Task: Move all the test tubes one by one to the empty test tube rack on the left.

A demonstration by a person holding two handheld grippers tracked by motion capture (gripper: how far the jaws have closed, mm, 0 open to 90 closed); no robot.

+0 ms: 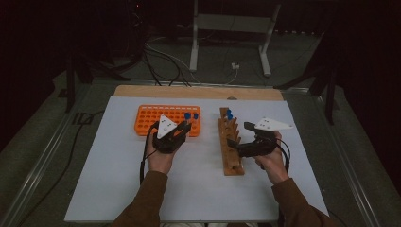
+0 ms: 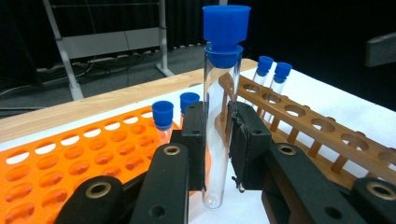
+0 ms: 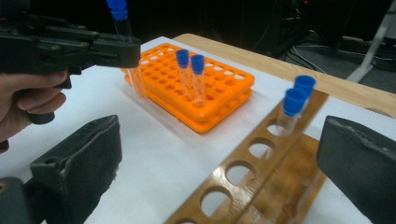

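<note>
Left gripper (image 2: 217,144) clamped on a blue-capped test tube (image 2: 219,116), frame centre, upright for slotting into the orange rack (image 2: 70,163) at left. Right gripper (image 3: 219,172) wide open, empty, straddling the wooden rack (image 3: 261,177) at lower right.

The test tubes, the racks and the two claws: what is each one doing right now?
Held test tube: upright, blue cap on, gripped by the left claw.
Left claw: shut on the held test tube.
Right claw: open, nothing between its jaws, above the wooden rack.
Orange rack: two capped tubes stand in it.
Wooden rack: two capped tubes at its far end, near holes free.
</note>
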